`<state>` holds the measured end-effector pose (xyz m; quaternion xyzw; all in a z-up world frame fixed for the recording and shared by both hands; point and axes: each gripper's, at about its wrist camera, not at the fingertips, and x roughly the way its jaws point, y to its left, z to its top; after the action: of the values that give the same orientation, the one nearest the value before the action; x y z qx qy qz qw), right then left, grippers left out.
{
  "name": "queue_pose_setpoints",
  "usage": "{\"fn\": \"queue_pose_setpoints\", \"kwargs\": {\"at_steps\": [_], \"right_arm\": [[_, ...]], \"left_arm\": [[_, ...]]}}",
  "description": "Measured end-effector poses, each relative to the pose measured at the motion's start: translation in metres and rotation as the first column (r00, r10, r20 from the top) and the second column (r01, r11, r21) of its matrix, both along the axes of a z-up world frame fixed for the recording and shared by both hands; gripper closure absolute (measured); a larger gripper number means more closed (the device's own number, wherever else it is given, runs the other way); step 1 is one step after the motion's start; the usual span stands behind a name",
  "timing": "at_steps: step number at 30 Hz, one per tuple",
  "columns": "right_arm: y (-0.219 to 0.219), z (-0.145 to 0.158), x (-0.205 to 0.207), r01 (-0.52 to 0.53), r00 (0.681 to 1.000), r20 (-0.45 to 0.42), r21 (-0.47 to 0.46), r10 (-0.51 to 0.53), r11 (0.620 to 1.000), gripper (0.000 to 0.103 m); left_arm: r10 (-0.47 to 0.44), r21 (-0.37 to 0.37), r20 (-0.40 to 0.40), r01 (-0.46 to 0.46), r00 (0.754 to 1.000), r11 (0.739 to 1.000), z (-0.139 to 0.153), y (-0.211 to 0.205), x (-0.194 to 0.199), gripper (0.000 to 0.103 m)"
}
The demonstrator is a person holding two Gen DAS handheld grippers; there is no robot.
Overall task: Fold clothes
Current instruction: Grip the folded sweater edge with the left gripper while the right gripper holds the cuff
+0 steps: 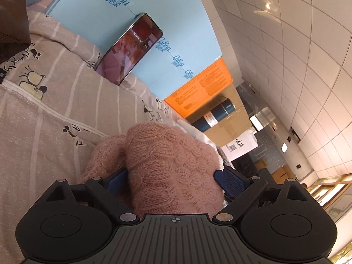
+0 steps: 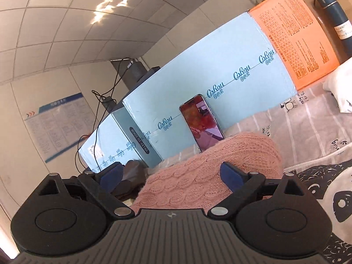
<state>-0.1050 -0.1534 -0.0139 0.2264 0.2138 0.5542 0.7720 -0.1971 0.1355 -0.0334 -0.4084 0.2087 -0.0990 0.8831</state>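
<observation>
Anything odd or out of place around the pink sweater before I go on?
One thing: a phone with its screen lit stands propped against the light blue box just behind the pink sweater. A swung fold might tip it. Nothing looks spilled or damaged.

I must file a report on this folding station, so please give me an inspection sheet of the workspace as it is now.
Surface: striped cartoon-print bedsheet, wrinkled.
Job's things: pink cable-knit sweater, bunched in a heap on the sheet.
Clutter: smartphone, screen lit, leaning on a light blue carton; orange carton; dark blue flask; white cloth; panda-print fabric.
Grippers: left gripper open, jaws astride the sweater; right gripper open above the sweater, nothing held.
Cables: black cables hang behind the cartons.
Surroundings: white tiled wall; wall notice board.
</observation>
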Motion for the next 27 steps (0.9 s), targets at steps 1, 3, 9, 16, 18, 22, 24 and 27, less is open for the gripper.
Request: {"fn": "queue_pose_setpoints", "kwargs": {"at_steps": [1, 3, 9, 16, 18, 22, 24, 27], "right_arm": [[-0.001, -0.001, 0.001, 0.001, 1.0, -0.01, 0.0, -0.001, 1.0, 0.008], [-0.001, -0.003, 0.002, 0.008, 1.0, -0.022, -0.008, -0.008, 1.0, 0.007], [-0.011, -0.007, 0.002, 0.02, 0.999, -0.04, 0.009, -0.019, 1.0, 0.007], [-0.018, -0.005, 0.005, -0.032, 0.998, -0.055, 0.073, 0.036, 0.997, 0.007], [-0.019, -0.004, 0.005, -0.056, 0.997, -0.054, 0.079, 0.06, 0.995, 0.007], [-0.017, -0.003, 0.003, -0.106, 0.993, -0.044, 0.067, 0.109, 0.992, 0.007], [-0.015, -0.002, 0.003, -0.104, 0.993, -0.046, 0.05, 0.106, 0.993, 0.007], [-0.008, -0.006, 0.008, -0.052, 0.996, -0.08, -0.027, 0.049, 0.998, 0.007]], "left_arm": [[0.007, 0.028, -0.006, -0.007, 1.0, 1.0, 0.0, -0.004, 0.003, 0.014], [0.016, 0.126, -0.026, -0.013, 1.0, 0.992, 0.001, -0.014, 0.009, 0.047], [0.029, 0.274, 0.038, -0.039, 0.999, 0.961, 0.014, -0.026, 0.004, 0.081], [0.154, 0.379, 0.017, -0.149, 0.988, 0.913, 0.019, -0.016, -0.008, 0.08], [0.16, 0.397, -0.001, -0.146, 0.987, 0.906, 0.015, -0.017, -0.006, 0.076], [0.168, 0.437, -0.003, -0.15, 0.986, 0.887, 0.018, -0.018, -0.005, 0.054], [0.179, 0.437, 0.005, -0.163, 0.984, 0.884, 0.022, -0.015, -0.01, 0.031], [0.197, 0.442, 0.023, -0.187, 0.98, 0.878, 0.027, -0.009, -0.018, 0.022]]}}
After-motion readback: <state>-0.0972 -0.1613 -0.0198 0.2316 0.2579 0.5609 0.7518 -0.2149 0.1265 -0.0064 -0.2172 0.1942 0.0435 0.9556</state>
